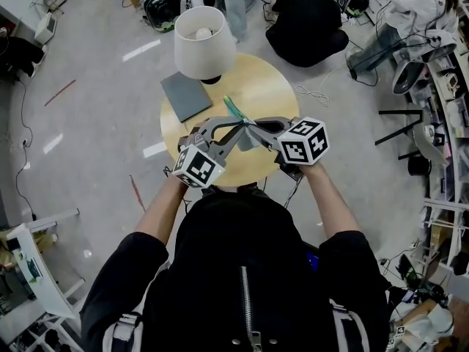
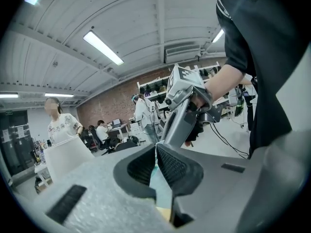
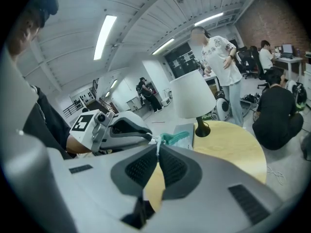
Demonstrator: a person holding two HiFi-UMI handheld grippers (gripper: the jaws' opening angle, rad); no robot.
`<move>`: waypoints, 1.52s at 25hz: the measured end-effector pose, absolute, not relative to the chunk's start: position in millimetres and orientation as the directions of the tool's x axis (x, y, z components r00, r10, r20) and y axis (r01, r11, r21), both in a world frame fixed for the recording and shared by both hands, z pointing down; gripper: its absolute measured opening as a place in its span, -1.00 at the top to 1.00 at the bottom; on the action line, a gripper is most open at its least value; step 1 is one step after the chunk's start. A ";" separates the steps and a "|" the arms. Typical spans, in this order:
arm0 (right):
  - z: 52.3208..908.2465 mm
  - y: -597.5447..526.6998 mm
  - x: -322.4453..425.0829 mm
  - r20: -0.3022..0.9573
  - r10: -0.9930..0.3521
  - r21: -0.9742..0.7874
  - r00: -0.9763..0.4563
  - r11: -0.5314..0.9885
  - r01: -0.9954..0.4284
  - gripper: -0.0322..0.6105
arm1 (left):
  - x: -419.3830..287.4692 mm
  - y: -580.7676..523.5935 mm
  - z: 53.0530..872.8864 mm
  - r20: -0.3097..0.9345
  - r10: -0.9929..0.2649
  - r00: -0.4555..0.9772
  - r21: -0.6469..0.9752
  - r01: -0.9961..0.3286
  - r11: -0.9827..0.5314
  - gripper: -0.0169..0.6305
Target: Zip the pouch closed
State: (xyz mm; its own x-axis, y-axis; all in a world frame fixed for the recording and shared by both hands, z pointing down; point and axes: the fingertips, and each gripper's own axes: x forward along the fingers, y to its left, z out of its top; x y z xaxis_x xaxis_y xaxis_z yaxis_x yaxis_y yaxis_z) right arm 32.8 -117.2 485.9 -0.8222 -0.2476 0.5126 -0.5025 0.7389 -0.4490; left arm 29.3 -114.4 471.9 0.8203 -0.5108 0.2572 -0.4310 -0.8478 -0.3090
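Your two grippers meet over the round table (image 1: 275,94), on your side of the one lamp (image 1: 204,42). The left gripper (image 2: 156,148) is pinched tight on the single teal pouch (image 1: 234,109), and the right gripper (image 3: 158,145) is clamped on the pouch's thin end (a pale strip shows at its tips). One grey pad (image 1: 185,95) lies flat just left of the lamp at the table's rim, with bare wood to the lamp's right, and each gripper's cube carries black-and-white square markers.
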 end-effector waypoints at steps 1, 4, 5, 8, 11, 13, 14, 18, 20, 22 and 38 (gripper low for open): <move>486.1 -116.8 32.6 0.513 -0.247 -0.450 -0.822 0.738 -0.503 0.84 | 29.9 -113.6 472.3 0.258 -0.508 0.822 -0.303 -0.431 -0.850 0.90; 486.2 -115.3 32.5 0.509 -0.245 -0.455 -0.825 0.737 -0.499 0.84 | 29.4 -113.0 473.0 0.254 -0.506 0.824 -0.262 -0.445 -0.856 0.92; 486.1 -114.8 32.6 0.507 -0.244 -0.457 -0.827 0.737 -0.498 0.84 | 28.9 -113.0 473.1 0.252 -0.506 0.825 -0.247 -0.451 -0.858 0.92; 487.4 -113.4 32.6 0.504 -0.246 -0.460 -0.828 0.735 -0.498 0.84 | 27.6 -112.7 474.9 0.252 -0.507 0.824 -0.218 -0.462 -0.860 0.93; 488.6 -111.5 32.4 0.499 -0.248 -0.465 -0.830 0.732 -0.498 0.84 | 26.1 -112.0 476.2 0.246 -0.508 0.826 -0.196 -0.471 -0.860 0.93; 488.6 -110.5 32.6 0.496 -0.248 -0.469 -0.832 0.730 -0.497 0.84 | 25.0 -111.4 477.4 0.244 -0.507 0.827 -0.183 -0.474 -0.861 0.93; 488.6 -110.0 32.6 0.495 -0.248 -0.470 -0.833 0.730 -0.496 0.84 | 24.3 -111.2 478.3 0.246 -0.506 0.827 -0.178 -0.475 -0.862 0.93; 488.2 -108.2 33.8 0.496 -0.245 -0.471 -0.833 0.731 -0.494 0.84 | 26.8 -113.0 468.3 0.235 -0.501 0.833 -0.190 -0.466 -0.864 0.93; 488.4 -107.6 34.6 0.496 -0.243 -0.471 -0.833 0.731 -0.494 0.85 | 27.0 -114.8 467.4 0.235 -0.500 0.833 -0.185 -0.467 -0.865 0.93; 489.5 -108.0 34.6 0.498 -0.243 -0.470 -0.833 0.731 -0.494 0.85 | 26.3 -116.6 469.5 0.237 -0.498 0.834 -0.171 -0.468 -0.867 0.93; 496.5 -105.4 34.7 0.509 -0.237 -0.465 -0.827 0.733 -0.496 0.85 | 16.0 -127.0 484.1 0.248 -0.521 0.817 -0.098 -0.514 -0.852 0.93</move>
